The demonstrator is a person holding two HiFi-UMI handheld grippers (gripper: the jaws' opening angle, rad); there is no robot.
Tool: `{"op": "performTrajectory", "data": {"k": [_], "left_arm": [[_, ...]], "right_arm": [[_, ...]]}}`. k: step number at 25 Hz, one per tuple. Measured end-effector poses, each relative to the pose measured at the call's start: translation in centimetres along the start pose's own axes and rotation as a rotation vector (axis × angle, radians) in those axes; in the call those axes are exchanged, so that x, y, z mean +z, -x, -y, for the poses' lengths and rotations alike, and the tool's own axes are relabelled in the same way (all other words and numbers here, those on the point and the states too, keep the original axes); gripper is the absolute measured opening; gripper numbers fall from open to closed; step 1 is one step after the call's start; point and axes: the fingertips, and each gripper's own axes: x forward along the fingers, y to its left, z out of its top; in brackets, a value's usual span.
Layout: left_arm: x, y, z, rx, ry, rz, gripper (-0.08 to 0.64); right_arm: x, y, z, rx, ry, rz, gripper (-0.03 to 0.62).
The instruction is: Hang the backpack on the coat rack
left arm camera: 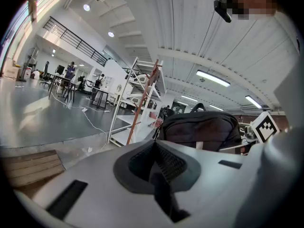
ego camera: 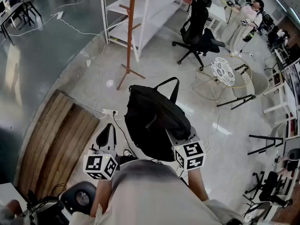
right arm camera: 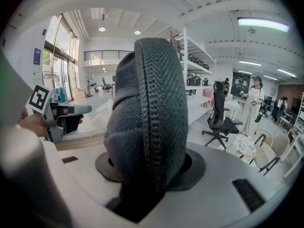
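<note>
A black backpack (ego camera: 154, 121) hangs in front of me, its loop handle (ego camera: 169, 84) pointing toward the wooden coat rack (ego camera: 131, 32) further off on the floor. My right gripper (ego camera: 174, 137) is shut on the pack's thick woven strap (right arm camera: 147, 103), which fills the right gripper view between the jaws (right arm camera: 147, 175). My left gripper (ego camera: 108, 130) hovers to the left of the pack, apart from it, its pads (left arm camera: 161, 167) pressed together with nothing between them. In the left gripper view the backpack (left arm camera: 199, 129) sits right of the rack pole (left arm camera: 145, 103).
A white shelf unit (ego camera: 150, 8) stands just behind the rack. A black office chair (ego camera: 197, 27) and a round patterned stool (ego camera: 222, 71) are to the right. A wooden pallet (ego camera: 56, 139) lies at lower left, with a power strip (ego camera: 109, 111) and cables on the floor.
</note>
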Motion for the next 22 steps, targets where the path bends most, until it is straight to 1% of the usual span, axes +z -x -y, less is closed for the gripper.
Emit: {"op": "performTrajectory", "data": {"k": [3,8,13,17,22], "left_arm": [[0.2,0.4,1.9,-0.009,-0.009,0.005,0.003],[-1.5,1.1,5.9,-0.031,-0.010,0.009,0.003],[-3.1,1.4,8.7,-0.042,-0.006,-0.027,0.003],[-3.6,2.0,8.2,-0.034,0.008,-0.040,0.004],[-2.7,2.2,4.6,-0.014,0.027,-0.026,0.003]], "right_arm": [[-0.7,1.2,0.1,0.009,-0.013,0.006,0.176],[-2.7,3.1,0.3,0.033,0.007,-0.003,0.176],[-4.6,3.9,1.3,0.057,-0.008,-0.037,0.181],[-5.4,3.9,2.5,0.041,-0.043,-0.062,0.183],[-4.5,3.0,3.1,-0.007,-0.074,-0.075,0.184]]}}
